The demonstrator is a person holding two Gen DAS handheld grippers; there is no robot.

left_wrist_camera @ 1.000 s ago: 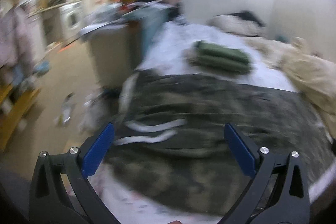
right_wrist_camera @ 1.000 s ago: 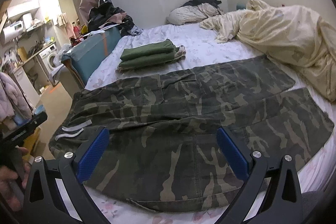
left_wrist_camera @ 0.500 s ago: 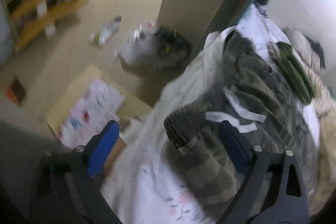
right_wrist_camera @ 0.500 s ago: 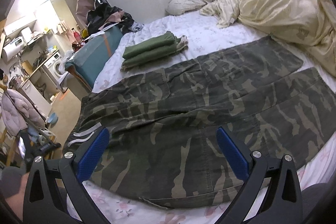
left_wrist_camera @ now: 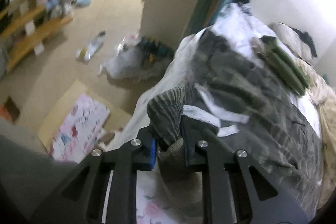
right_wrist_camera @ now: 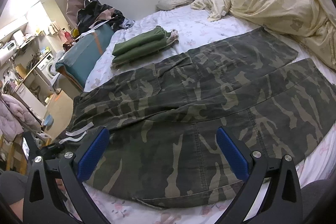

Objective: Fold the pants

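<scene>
Pants [right_wrist_camera: 189, 102] in camouflage cloth are lying spread flat across the near part of the bed [right_wrist_camera: 199, 26], waistband toward the left edge and both legs running off to the right, one leg partly overlapping the other. The left tool [left_wrist_camera: 168, 148] is pinching the ribbed waistband [left_wrist_camera: 166, 112] between its closed fingers, right at the bed's edge, with the white drawstrings [left_wrist_camera: 210, 117] lying just beside the grip. The right tool [right_wrist_camera: 161, 150] is hovering wide open over the near leg, gripping nothing.

The main risk is probably the one-sided hold. With only the waistband corner pinched, pulling it across is likely to drag the whole garment and bunch it rather than crease it, since the legs are not being held. The grip looks shallow, on a thick ribbed edge, so the cloth could slip out mid-lift. A drawstring may also be getting trapped in the fold. The waistband is sitting at the very edge, so slack could slide toward the floor [left_wrist_camera: 63, 68]. A wide sweep toward the far side could also disturb the folded green clothes [right_wrist_camera: 140, 45], which are lying just beyond the pants.
</scene>
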